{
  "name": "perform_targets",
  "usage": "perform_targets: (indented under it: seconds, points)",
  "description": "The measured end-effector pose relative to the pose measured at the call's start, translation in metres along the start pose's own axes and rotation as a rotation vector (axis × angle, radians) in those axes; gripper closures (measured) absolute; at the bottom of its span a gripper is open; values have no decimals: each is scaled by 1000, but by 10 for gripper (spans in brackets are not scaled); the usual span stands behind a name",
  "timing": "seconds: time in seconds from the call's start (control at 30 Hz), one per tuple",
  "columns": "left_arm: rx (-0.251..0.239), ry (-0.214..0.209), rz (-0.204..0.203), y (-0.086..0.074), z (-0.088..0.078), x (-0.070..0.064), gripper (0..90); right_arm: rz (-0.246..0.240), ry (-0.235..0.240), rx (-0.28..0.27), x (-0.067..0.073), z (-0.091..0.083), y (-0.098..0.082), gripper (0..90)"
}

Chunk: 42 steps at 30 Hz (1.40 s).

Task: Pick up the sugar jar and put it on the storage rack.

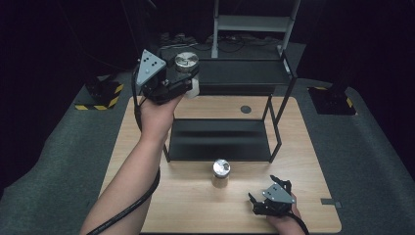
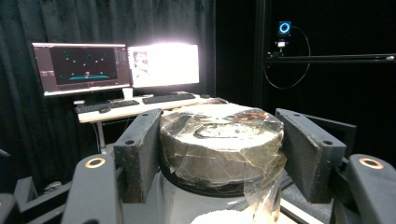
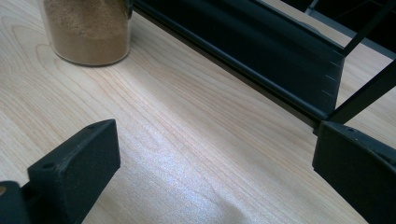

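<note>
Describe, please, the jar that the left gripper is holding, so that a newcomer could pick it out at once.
Start at the black two-tier shelf on the wooden table and look to its upper left corner, where the left gripper is raised. Clamped between its jaws is a jar with a silver lid and white contents. The other jar stands on the table before the shelf and holds brown powder.

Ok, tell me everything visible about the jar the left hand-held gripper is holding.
The jar is a small clear container with a round silvery metal lid, the lid wrapped in crinkled clear tape or film. White powder shows inside at the bottom. It stands upright, lifted above the table's far left, clamped at the lid between the jaws of the left hand-held gripper.
</note>
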<state>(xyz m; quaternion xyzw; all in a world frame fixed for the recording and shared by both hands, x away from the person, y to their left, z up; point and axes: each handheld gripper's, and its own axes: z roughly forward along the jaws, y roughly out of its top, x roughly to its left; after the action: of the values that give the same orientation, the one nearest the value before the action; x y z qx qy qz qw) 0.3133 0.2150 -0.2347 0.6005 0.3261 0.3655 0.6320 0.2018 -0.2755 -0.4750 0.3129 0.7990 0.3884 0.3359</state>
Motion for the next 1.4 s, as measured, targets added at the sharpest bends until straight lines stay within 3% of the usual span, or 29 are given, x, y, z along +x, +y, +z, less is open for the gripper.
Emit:
perform_targets:
  seconds: [0.53,0.9,1.4]
  points:
    - [22,67,11,11,27,7,347,7,5,-8,-1,-1,-1,0]
    - [28,105,2,6,42,12,347,5,6,-11,-2,-1,-2,0]
    - [23,97,-3,-2,47,17,346,4,7,-10,-2,-2,-2,0]
